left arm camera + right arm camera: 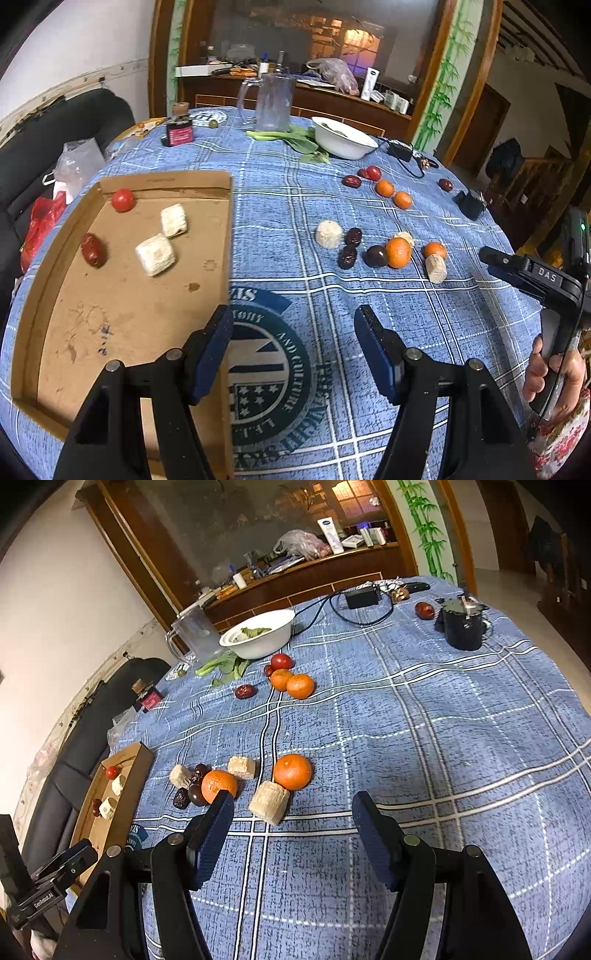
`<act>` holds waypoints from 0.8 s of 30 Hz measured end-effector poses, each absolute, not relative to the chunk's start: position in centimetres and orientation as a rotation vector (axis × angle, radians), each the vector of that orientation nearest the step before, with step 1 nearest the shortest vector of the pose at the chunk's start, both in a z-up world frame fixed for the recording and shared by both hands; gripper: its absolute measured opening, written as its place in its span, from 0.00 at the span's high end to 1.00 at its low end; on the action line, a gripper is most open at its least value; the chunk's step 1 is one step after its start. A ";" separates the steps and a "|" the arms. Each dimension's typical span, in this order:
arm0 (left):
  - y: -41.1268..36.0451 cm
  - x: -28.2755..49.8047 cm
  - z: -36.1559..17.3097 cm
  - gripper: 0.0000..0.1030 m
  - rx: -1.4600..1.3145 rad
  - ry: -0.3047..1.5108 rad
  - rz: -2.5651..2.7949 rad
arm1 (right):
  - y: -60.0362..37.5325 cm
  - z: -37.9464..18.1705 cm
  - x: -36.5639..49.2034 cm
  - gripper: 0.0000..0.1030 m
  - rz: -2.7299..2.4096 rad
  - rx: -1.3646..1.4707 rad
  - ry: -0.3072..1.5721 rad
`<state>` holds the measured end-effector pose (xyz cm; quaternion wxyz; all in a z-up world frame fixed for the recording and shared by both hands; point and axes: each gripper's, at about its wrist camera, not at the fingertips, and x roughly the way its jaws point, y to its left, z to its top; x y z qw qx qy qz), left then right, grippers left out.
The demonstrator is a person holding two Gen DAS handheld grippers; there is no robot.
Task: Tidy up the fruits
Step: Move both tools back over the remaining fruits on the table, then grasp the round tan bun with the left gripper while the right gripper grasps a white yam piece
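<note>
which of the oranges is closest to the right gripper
The lone orange touching the pale cut cylinder, almost straight ahead of the right gripper. The other near orange sits further left among dark dates; two more lie far back.

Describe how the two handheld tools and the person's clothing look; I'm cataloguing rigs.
Both the left tool and the right tool have black angular linkage arms with silver pivot pins and dark blue textured pads. The right tool's black body bears white "DAS" lettering. The sleeve is floral, red on white.
</note>
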<state>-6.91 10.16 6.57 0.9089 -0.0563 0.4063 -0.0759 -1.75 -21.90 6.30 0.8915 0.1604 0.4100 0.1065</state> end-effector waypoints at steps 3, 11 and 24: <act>9.1 -6.2 6.6 0.35 -0.076 0.835 -0.180 | -21.2 5.7 -1.2 0.32 0.235 0.319 0.870; 6.0 -2.9 5.8 0.35 0.024 0.841 -0.255 | -18.9 3.4 0.4 0.32 0.262 0.268 0.934; 4.6 0.3 4.8 0.48 0.034 0.867 -0.270 | -16.6 2.2 1.3 0.32 0.271 0.172 0.947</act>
